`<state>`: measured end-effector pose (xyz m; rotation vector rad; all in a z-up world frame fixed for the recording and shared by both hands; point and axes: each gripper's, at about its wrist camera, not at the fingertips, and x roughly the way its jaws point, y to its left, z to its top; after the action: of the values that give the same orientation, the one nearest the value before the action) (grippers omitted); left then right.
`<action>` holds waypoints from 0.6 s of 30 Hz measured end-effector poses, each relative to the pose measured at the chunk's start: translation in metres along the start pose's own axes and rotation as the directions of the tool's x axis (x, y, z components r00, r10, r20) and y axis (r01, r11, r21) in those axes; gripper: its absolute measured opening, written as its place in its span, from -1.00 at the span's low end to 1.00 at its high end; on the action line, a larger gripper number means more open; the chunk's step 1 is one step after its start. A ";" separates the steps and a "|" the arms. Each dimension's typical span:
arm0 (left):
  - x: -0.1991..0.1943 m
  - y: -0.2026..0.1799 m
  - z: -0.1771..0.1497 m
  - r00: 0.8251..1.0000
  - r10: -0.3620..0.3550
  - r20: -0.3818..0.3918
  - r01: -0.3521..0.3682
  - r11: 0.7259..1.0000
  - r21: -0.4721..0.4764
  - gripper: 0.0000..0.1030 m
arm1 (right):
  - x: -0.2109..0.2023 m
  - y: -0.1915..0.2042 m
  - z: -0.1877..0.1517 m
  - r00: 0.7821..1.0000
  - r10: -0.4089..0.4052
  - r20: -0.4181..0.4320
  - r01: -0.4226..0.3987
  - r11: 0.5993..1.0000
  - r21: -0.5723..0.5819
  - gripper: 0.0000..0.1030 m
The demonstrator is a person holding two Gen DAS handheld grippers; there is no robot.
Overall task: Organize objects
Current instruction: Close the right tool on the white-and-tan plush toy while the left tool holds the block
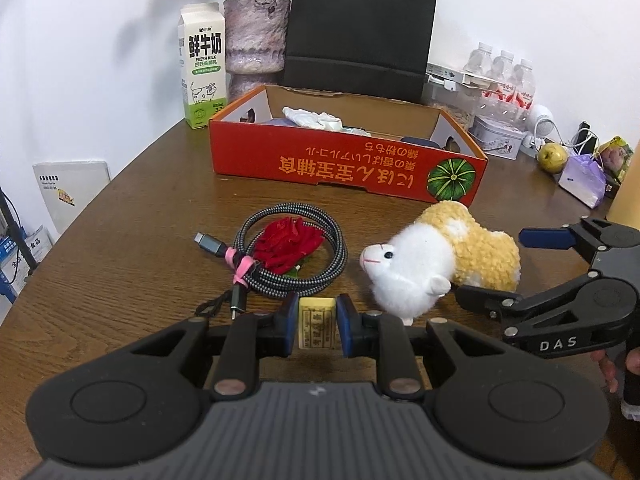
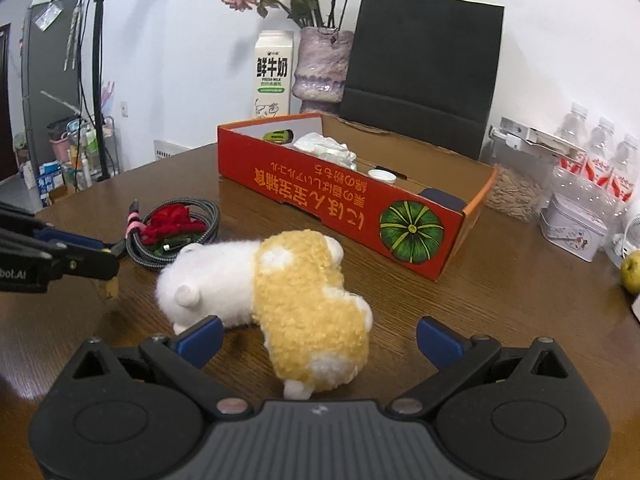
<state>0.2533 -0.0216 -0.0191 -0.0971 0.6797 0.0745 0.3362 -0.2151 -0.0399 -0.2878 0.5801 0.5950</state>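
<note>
Left wrist: left tongs (image 1: 318, 322) clamp yellow packet (image 1: 317, 322) — right wrist: right tongs (image 2: 320, 338) spread, straddling plush toy (image 2: 280, 292).

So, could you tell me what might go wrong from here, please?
1. The left gripper pinches the small yellow packet only at its edges; it might slip on the way to the red cardboard box.
2. The right gripper is open around the plush toy, whose soft body might squash and slip out.
3. The two grippers are close and could collide.
</note>
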 end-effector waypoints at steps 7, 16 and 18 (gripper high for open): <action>0.000 -0.001 0.000 1.000 0.013 -0.001 -0.013 1.000 -0.002 -0.59 | 0.008 -0.002 0.000 0.999 0.038 -0.003 -0.039 0.999 -0.023 0.24; -0.004 -0.004 -0.001 1.000 0.011 0.006 -0.011 1.000 -0.003 -0.59 | 0.002 -0.003 -0.003 0.999 0.050 0.018 -0.050 0.999 -0.004 0.02; -0.005 -0.004 -0.002 1.000 0.008 0.008 -0.008 1.000 -0.006 -0.59 | 0.000 -0.001 -0.004 0.999 0.044 0.019 -0.044 0.999 -0.002 0.01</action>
<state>0.2488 -0.0261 -0.0169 -0.0997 0.6723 0.0842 0.3350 -0.2178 -0.0429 -0.2712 0.5686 0.6398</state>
